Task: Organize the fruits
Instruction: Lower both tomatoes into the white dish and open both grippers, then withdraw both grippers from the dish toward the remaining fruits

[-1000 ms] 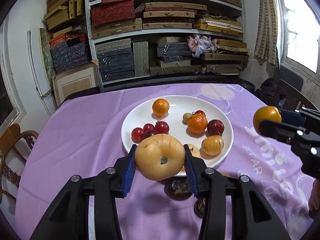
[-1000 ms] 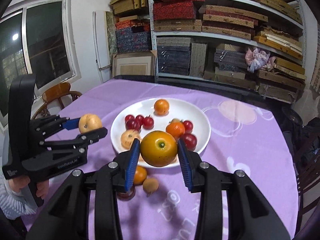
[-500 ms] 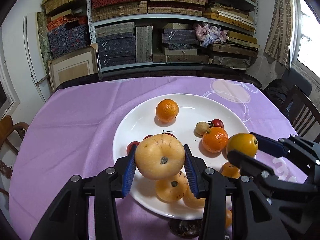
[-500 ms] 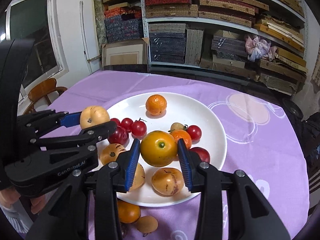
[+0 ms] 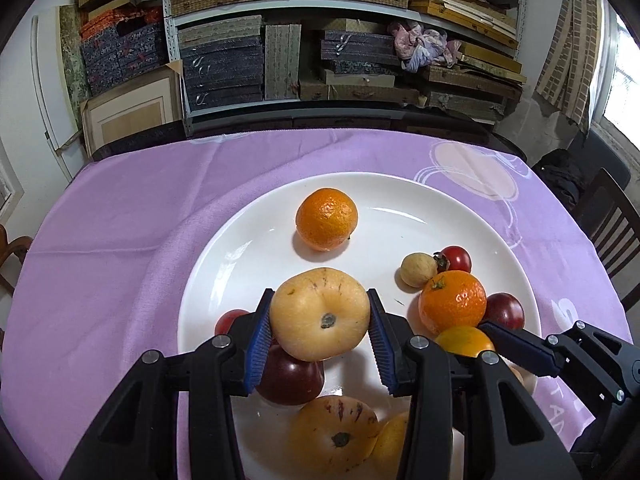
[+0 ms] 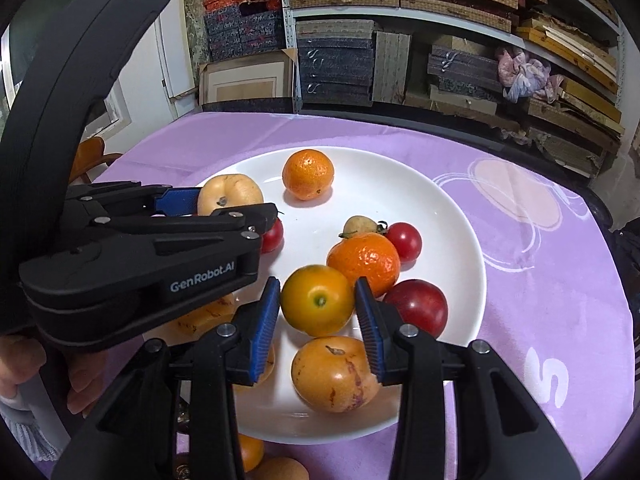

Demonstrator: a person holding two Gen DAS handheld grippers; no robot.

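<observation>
Two grippers hover over the white plate point(image 5: 496, 240): left gripper point(image 5: 319, 322) clamps a pale yellow fruit point(image 5: 319, 314), right gripper point(image 6: 317, 312), at its three o'clock, clamps an orange-yellow tomato point(image 6: 317, 305).

A plate point(image 5: 224, 280) sits on a cloth-covered table point(image 5: 112, 248), shelves of boxes point(image 5: 304, 40) behind it. On the plate, one mandarin point(image 5: 326, 218) lies toward the far side; another mandarin point(image 5: 452, 306) lies to its right, nearer, touching a cherry tomato point(image 5: 454, 258) and a plum point(image 5: 504, 310).
</observation>
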